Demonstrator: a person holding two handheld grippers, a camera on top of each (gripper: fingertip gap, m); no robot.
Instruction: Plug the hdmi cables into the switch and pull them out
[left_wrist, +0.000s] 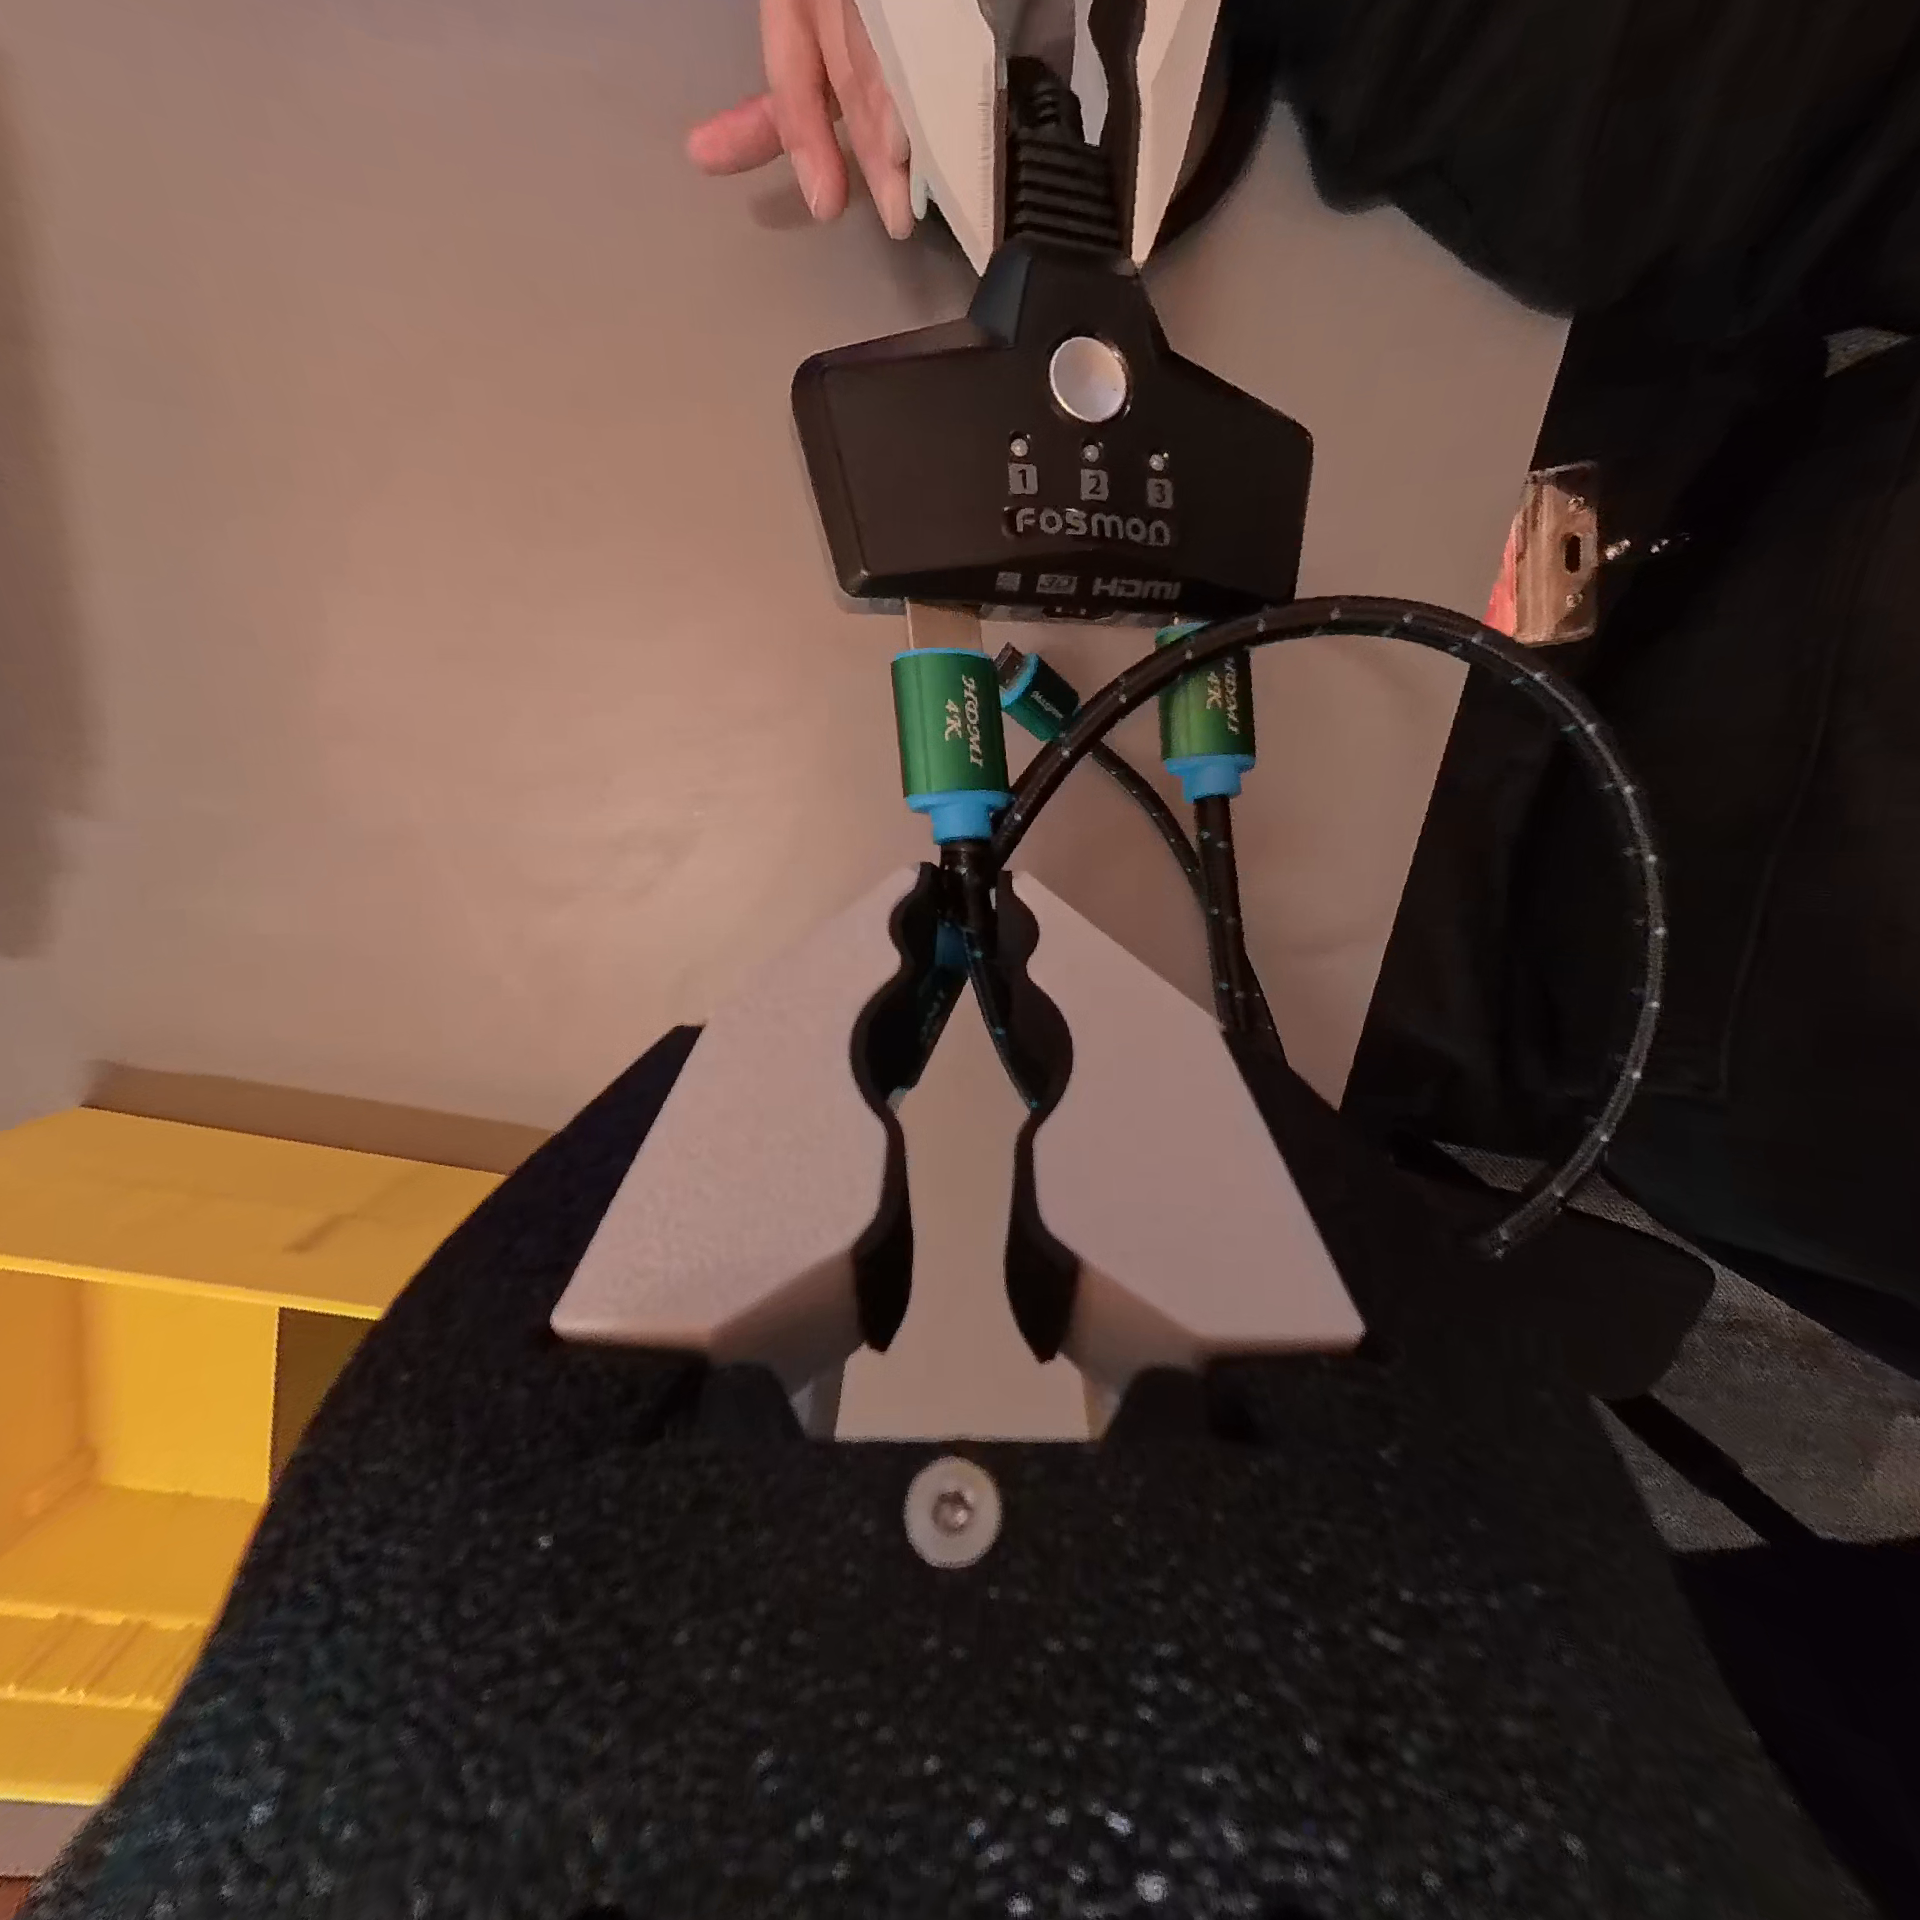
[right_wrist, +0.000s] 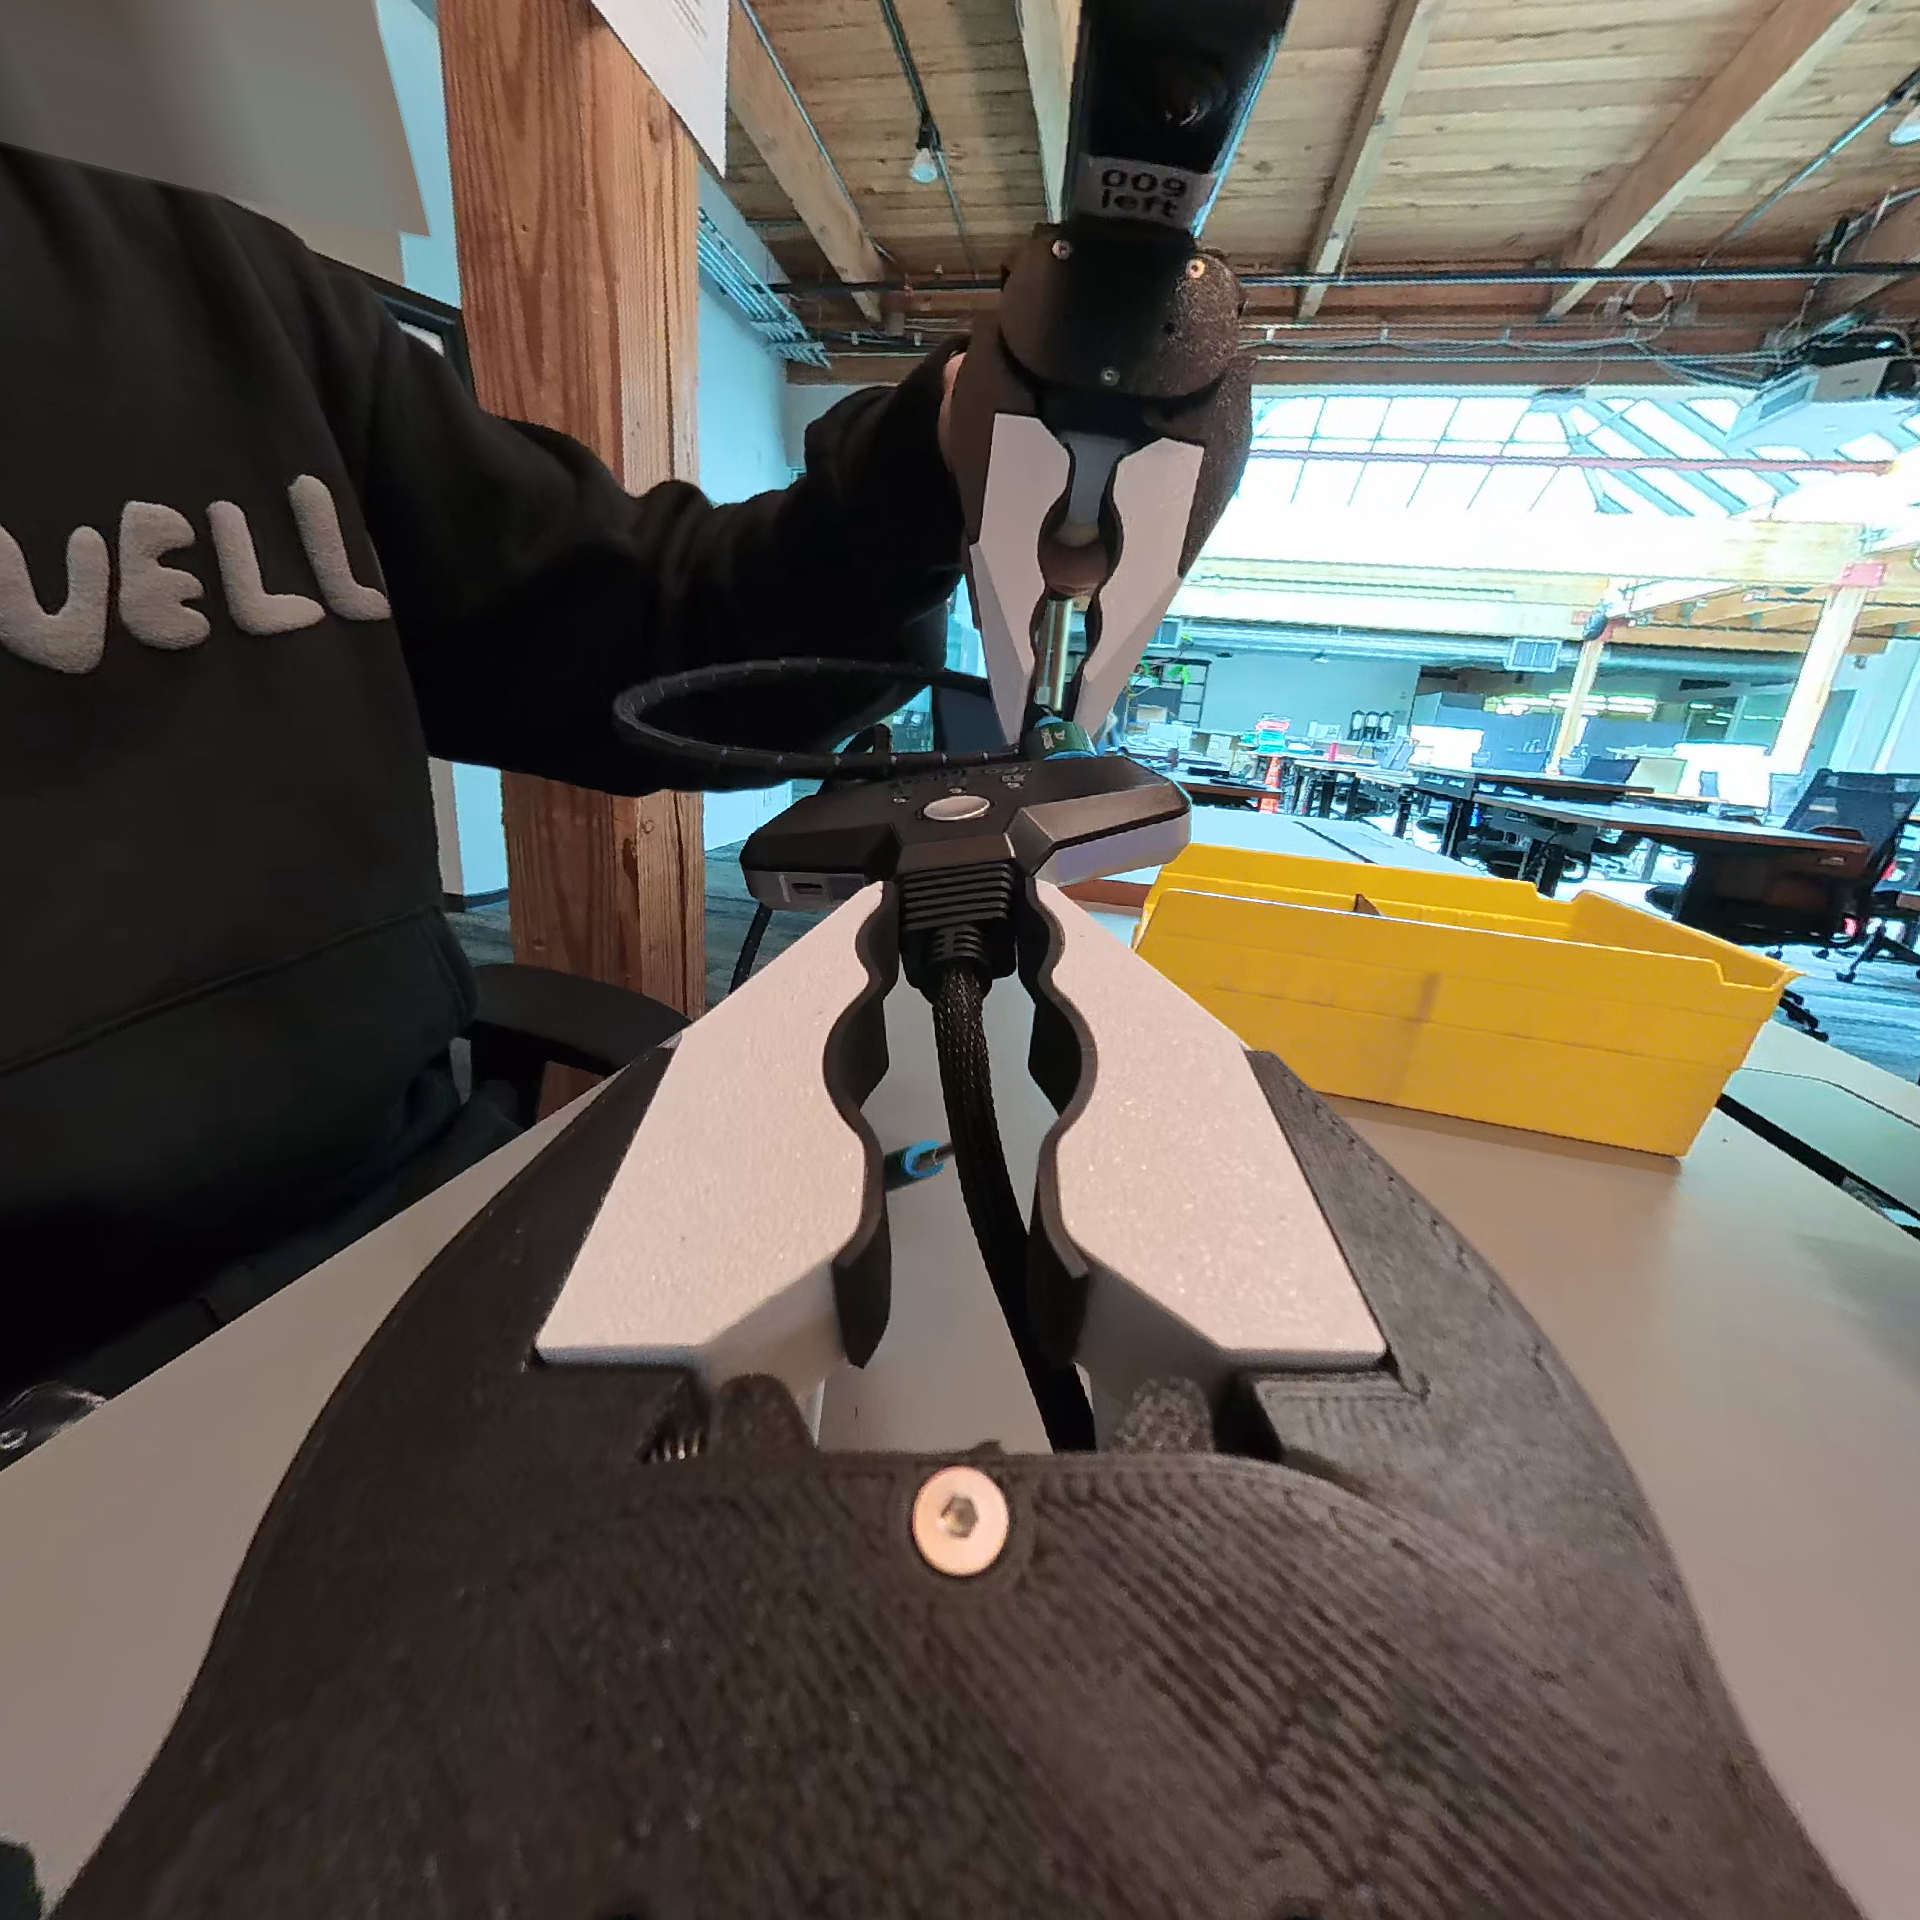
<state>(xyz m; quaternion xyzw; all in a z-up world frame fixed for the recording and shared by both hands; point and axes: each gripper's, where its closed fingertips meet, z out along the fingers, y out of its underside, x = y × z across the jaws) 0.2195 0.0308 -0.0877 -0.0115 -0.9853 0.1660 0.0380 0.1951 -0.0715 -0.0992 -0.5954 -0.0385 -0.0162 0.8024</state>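
With our left gripper (left_wrist: 961, 883) we pinch the braided HDMI cable (left_wrist: 982, 997) below its green plug (left_wrist: 948, 736), seemingly partly seated, while our right gripper (right_wrist: 956, 914), at twelve o'clock, clamps the black switch (left_wrist: 1049, 457) by its ribbed collar.

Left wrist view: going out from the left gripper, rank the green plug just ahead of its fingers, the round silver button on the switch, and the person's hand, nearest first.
1. Green plug, just beyond the left gripper, its metal tip at the switch edge.
2. Silver button, on top of the switch, mid-frame.
3. Person's hand, top of frame, behind the switch.
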